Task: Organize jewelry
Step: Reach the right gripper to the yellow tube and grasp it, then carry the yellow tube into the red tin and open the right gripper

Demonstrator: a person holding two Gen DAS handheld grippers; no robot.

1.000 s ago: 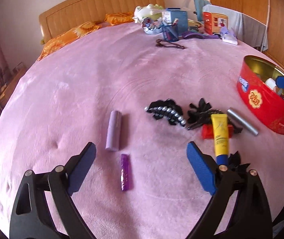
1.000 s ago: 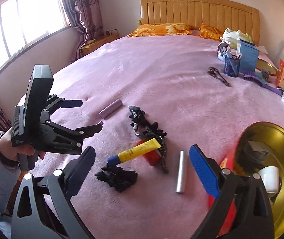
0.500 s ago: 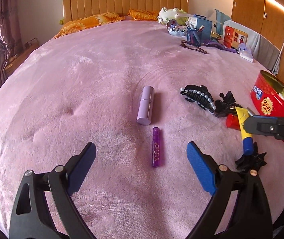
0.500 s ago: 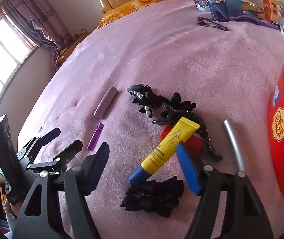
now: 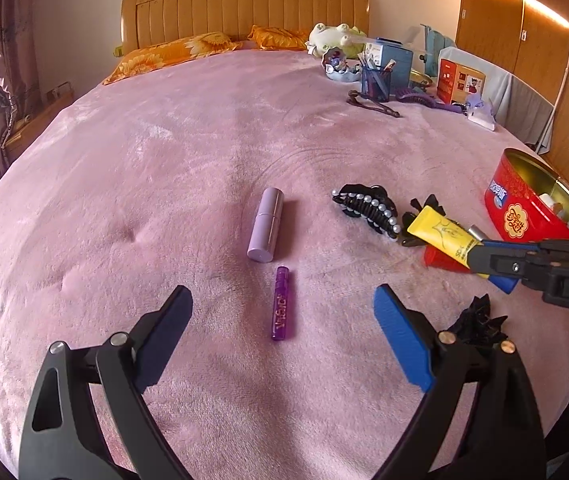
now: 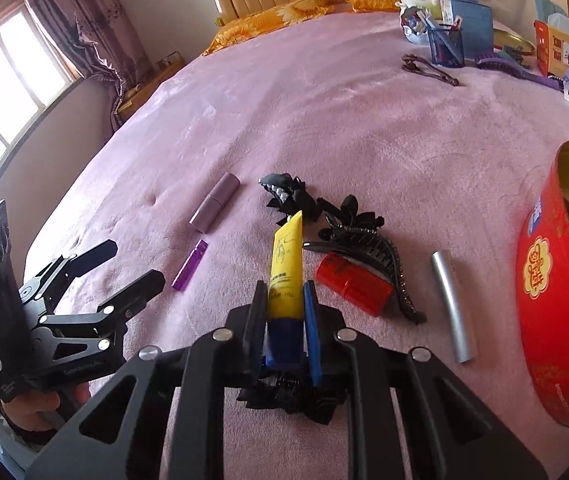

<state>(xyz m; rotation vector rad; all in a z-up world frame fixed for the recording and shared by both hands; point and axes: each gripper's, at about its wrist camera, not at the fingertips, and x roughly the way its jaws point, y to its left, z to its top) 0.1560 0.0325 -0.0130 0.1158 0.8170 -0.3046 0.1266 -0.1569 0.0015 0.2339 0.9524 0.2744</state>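
My right gripper (image 6: 284, 290) is shut on the blue-capped end of a yellow tube (image 6: 286, 258), which also shows in the left wrist view (image 5: 442, 236). My left gripper (image 5: 282, 304) is open and empty, straddling a small purple glitter tube (image 5: 281, 303) with a lilac lipstick case (image 5: 266, 224) just beyond. A black pearl hair claw (image 5: 368, 208), a red case (image 6: 354, 284), a black clip (image 6: 368, 240) and a silver tube (image 6: 454, 306) lie on the pink blanket. An open red tin (image 6: 552, 292) stands at the right.
A black bow (image 5: 478, 322) lies near my right gripper. At the far right of the bed stand a blue pen cup (image 5: 376, 82), a brown hair clip (image 5: 372, 103), a purple brush (image 5: 424, 100), boxes and a plush toy (image 5: 334, 36).
My right gripper has closed on the yellow tube's capped end. My left gripper has moved closer over the purple glitter tube, still open.
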